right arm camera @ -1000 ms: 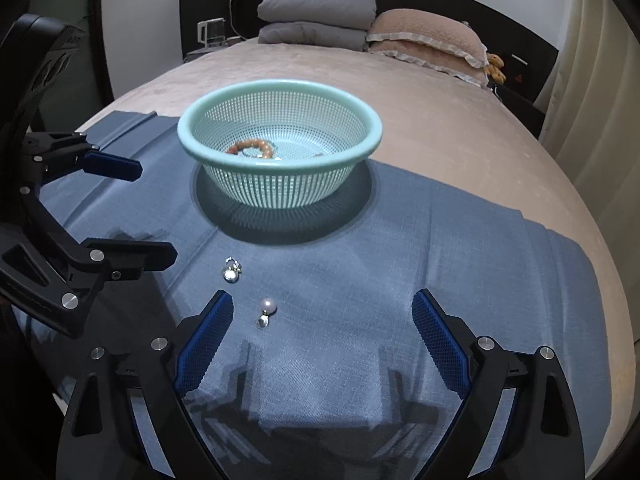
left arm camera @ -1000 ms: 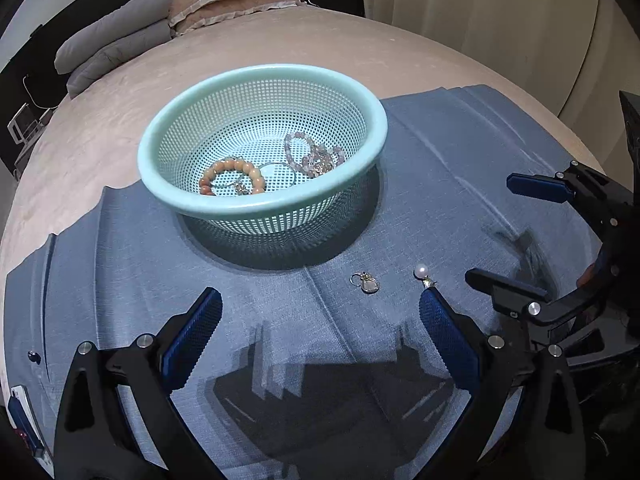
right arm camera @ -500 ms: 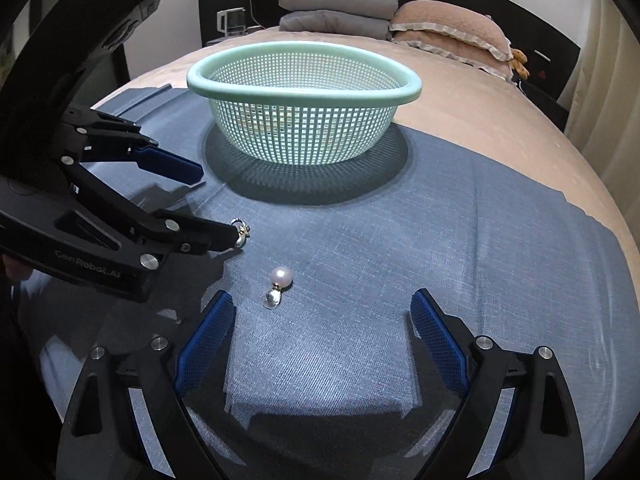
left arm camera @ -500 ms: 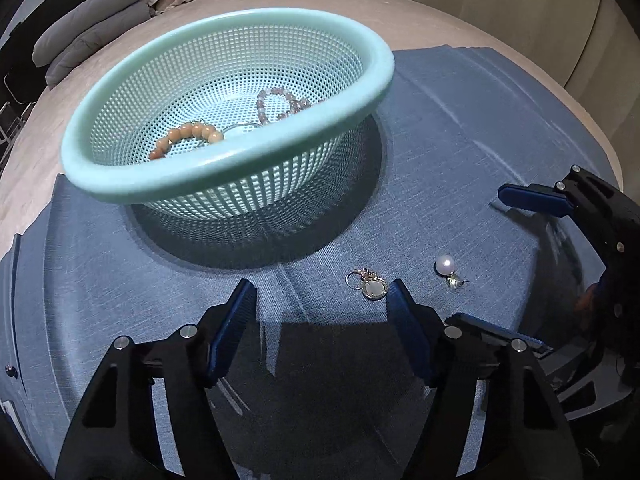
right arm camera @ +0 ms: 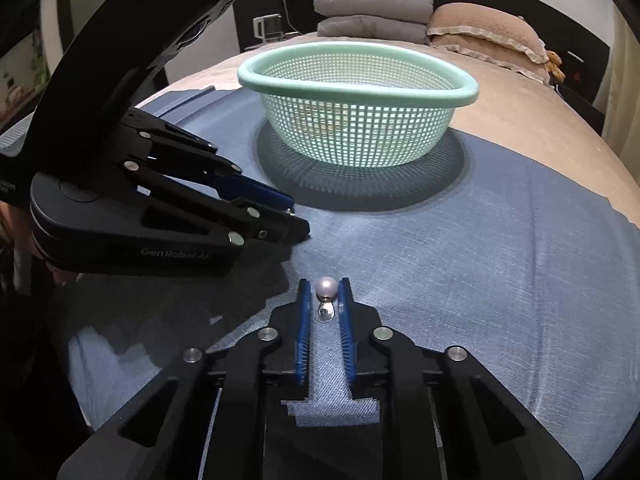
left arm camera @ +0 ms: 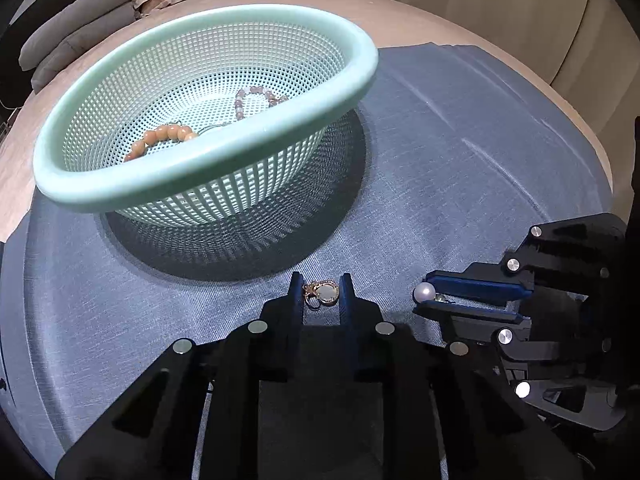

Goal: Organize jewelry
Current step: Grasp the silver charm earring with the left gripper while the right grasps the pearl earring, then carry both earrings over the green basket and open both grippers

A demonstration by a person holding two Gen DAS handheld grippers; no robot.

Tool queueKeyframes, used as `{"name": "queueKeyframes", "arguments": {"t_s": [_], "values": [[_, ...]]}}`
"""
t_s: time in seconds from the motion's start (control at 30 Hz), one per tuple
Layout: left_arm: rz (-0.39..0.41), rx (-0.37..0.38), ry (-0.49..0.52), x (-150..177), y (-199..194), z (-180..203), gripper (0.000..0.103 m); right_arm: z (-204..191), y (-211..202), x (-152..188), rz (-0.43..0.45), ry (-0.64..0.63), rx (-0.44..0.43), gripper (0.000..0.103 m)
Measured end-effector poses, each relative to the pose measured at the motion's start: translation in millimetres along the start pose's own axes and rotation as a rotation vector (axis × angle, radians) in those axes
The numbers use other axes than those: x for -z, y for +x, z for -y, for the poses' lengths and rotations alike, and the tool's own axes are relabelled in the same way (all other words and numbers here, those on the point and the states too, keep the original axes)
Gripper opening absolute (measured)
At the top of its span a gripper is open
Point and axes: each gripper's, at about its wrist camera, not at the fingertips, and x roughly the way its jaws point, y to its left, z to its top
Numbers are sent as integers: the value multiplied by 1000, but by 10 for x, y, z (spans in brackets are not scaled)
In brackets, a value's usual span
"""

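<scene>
The left gripper (left arm camera: pixel 321 294) pitches steeply down at the blue cloth (left arm camera: pixel 460 168), tips on or just above the weave; its jaws have just been closing, and now the pads (left arm camera: pixel 346 292) stand on either side of a small gold-rimmed charm (left arm camera: pixel 323 294), touching it or nearly so; the charm sits right at the fingertips, clasp end toward the left pad. Just to this gripper's right, almost side by side with it, the right gripper (right arm camera: pixel 324 300) comes in at a shallower downward slant; its jaws have likewise just been closing, and its blue pads (right arm camera: pixel 304 308) clamp a pearl earring (right arm camera: pixel 325 289), the pearl at the very tips, the silver backing (right arm camera: pixel 325 313) a little further in between the fingers. From the right wrist the left gripper's black body (right arm camera: pixel 132 208) fills the near left, fingers aimed at the cloth; a bit of the holding hand (right arm camera: pixel 60 276) shows under its rear edge.

Beyond both sets of tips, well clear of them, a mint basket (left arm camera: pixel 208 184) stands upright on the cloth; inside it lie an orange bead bracelet (left arm camera: pixel 160 140) and a pale bead bracelet (left arm camera: pixel 256 98), partly hidden by the rim. Farther still the cloth ends on a beige bed (right arm camera: pixel 520 120); at its head are grey folded bedding (right arm camera: pixel 372 16) and a pink pillow (right arm camera: pixel 484 28).
</scene>
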Motion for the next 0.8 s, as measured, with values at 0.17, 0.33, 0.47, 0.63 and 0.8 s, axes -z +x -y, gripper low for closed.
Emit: {"name": "queueKeyframes", "arguments": {"t_s": [0.17,0.33,0.47,0.63,0.8], "values": [[-10,3,13,40,-29,66,18,6,-35,-13,-13,-4,-23,11],[-20,11,7,148,-129,77,18,-32,-91,0,-30,-24,-40,11],[-26,19,-1,253,-258,87,18,-102,-173,19,-40,-52,-45,11],[-29,1,-22,369,-425,41,18,-191,-363,33,-24,-103,-42,11],[8,-11,-35,450,-713,-41,18,-270,-601,-8,18,-162,-26,11]]}}
